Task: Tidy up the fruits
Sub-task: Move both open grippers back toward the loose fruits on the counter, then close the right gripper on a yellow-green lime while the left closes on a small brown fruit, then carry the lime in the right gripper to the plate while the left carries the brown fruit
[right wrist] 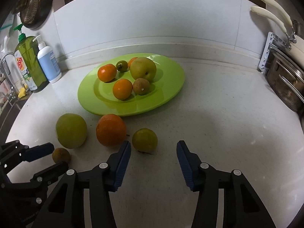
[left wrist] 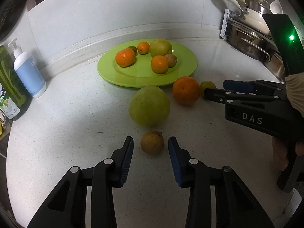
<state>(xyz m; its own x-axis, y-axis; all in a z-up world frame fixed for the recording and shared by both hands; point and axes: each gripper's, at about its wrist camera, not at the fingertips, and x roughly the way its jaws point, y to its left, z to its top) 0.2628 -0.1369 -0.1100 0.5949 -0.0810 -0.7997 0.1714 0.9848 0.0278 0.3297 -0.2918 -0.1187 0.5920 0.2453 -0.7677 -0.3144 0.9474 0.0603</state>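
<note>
Green is the colour of the big plate [right wrist: 106,110], and it sits past both of your claws, near the back wall. Six fruits already lie on it: three little oranges, one big yellow-green fruit, one small green one and one small brown one. So I think you are a bit more than halfway done. Four fruits wait on the white counter [right wrist: 218,114], between your claws and the plate. Your left claw [left wrist: 150,146] has its jaws set narrow, one on each side of the small brown fruit [left wrist: 152,142], but the pads do not touch it yet. Just past that fruit sits the big green fruit [left wrist: 149,105], very near the plate's edge. Your right claw [right wrist: 153,148] is partly open and holds nothing. The small yellow-green fruit [right wrist: 144,140] lies just ahead of its left finger, a bit off to the left of the gap. The big orange [right wrist: 111,130] sits just left of that finger, right by the plate's rim. I think your next job is to close on the two small fruits and carry them to the plate. Then the two big ones are left.
</note>
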